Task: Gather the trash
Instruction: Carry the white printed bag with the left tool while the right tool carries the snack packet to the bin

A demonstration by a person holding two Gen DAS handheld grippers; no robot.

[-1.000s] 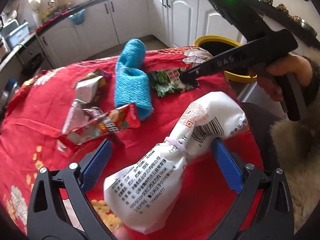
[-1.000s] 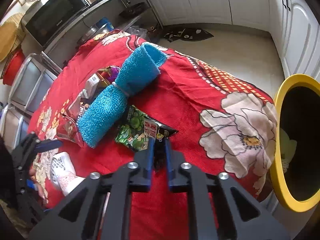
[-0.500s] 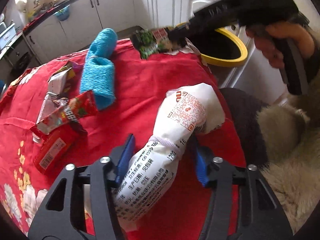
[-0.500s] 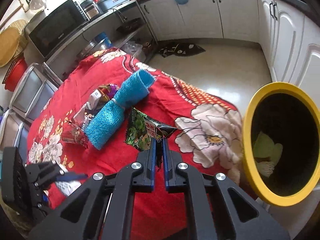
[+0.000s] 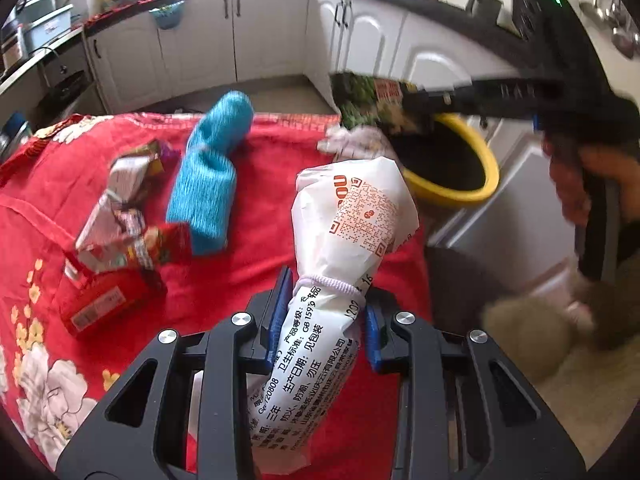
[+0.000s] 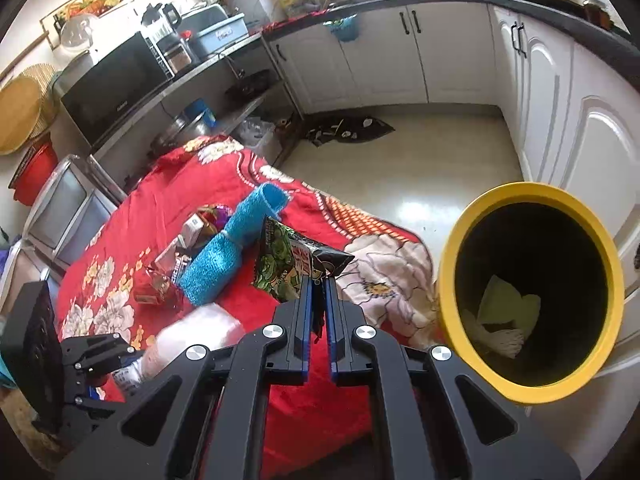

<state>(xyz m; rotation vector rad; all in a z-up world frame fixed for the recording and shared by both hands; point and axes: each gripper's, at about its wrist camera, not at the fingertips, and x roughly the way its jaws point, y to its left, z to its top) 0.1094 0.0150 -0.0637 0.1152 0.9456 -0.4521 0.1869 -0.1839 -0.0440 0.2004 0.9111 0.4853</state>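
Note:
My left gripper is shut on a white printed packet at its tied waist, above the red flowered tablecloth. My right gripper is shut on a green snack wrapper, held in the air left of the yellow-rimmed bin. In the left wrist view the wrapper hangs over the bin's far rim. Red and silver wrappers lie on the cloth at the left.
A blue rolled towel lies on the cloth next to the wrappers. The bin holds some pale scraps. White cabinets stand behind the bin. A shelf unit with a microwave is beyond the table.
The right gripper lifted the green wrapper off the cloth and carried it toward the bin. The left gripper closed on the white packet and raised it.

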